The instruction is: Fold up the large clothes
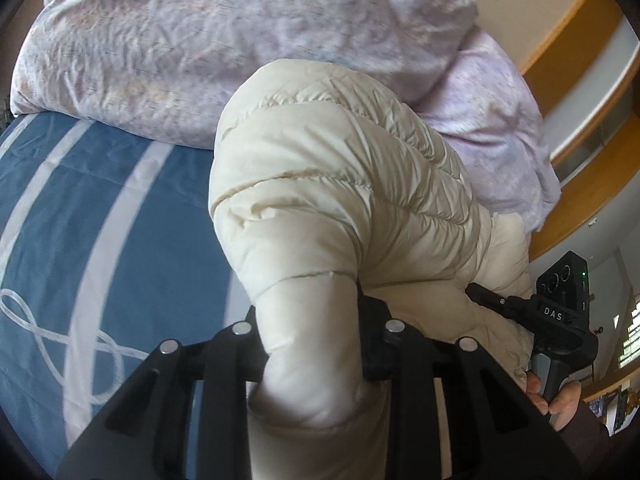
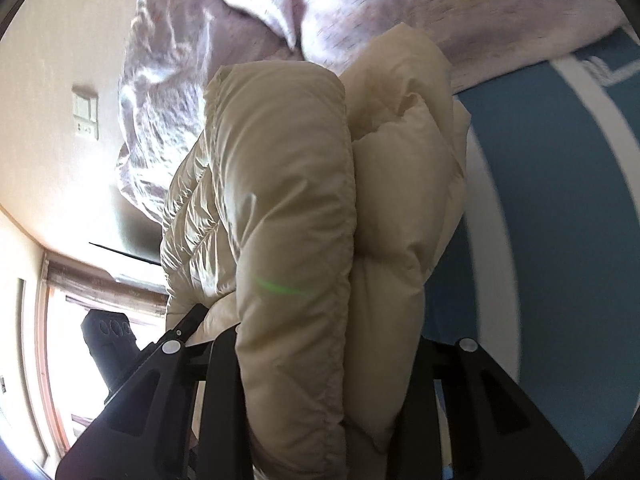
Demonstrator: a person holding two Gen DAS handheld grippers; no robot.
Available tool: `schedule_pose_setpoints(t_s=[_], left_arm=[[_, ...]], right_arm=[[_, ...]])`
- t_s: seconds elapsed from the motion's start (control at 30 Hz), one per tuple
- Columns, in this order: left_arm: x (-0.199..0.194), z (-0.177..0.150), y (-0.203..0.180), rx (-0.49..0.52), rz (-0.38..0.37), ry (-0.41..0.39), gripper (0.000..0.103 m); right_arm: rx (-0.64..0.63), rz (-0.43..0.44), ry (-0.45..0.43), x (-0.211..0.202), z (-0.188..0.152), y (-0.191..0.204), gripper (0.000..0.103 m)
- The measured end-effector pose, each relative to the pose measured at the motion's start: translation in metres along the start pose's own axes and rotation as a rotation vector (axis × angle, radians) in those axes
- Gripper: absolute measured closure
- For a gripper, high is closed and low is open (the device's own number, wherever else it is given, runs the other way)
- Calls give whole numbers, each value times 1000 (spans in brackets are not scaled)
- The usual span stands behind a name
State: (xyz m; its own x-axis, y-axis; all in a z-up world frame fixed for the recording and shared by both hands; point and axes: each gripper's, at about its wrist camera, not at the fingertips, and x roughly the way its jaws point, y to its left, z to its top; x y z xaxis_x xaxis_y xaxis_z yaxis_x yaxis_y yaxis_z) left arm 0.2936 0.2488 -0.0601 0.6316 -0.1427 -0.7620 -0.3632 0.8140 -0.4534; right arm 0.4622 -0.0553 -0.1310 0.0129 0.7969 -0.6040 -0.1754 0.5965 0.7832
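A cream puffer jacket is lifted above the bed. My left gripper is shut on a thick padded fold of it, which bulges out between the jaws. My right gripper is shut on another bunched part of the same jacket, with padded layers stacked between its jaws. In the left wrist view the right gripper shows at the lower right, pressed into the jacket, with the hand holding it below. The jacket hides both sets of fingertips.
A blue bedsheet with white stripes covers the bed below. A crumpled lilac duvet lies at the far side of the bed, also in the right wrist view. A wooden frame and a wall stand to the right.
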Motion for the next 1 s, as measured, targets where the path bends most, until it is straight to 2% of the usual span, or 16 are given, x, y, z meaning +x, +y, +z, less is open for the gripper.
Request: schedule_pose_setpoints(t_s=[0.2, 0.47, 0.73, 0.83, 0.9, 1.0], left_arm=[[5, 7, 23, -10, 33, 16, 74], [9, -8, 20, 90, 118, 5, 72], [20, -12, 23, 98, 146, 8, 68], [23, -11, 24, 97, 149, 13, 65], [23, -11, 26, 93, 153, 17, 62], [23, -10, 28, 85, 168, 17, 53]], right_arm=[[-14, -18, 35, 26, 5, 5, 75], [-35, -53, 52, 46, 20, 17, 75], [-36, -84, 67, 49, 17, 22, 71], [-30, -106, 67, 49, 17, 24, 64], [-39, -144, 58, 50, 17, 26, 49], [-61, -199, 30, 45, 18, 30, 36]])
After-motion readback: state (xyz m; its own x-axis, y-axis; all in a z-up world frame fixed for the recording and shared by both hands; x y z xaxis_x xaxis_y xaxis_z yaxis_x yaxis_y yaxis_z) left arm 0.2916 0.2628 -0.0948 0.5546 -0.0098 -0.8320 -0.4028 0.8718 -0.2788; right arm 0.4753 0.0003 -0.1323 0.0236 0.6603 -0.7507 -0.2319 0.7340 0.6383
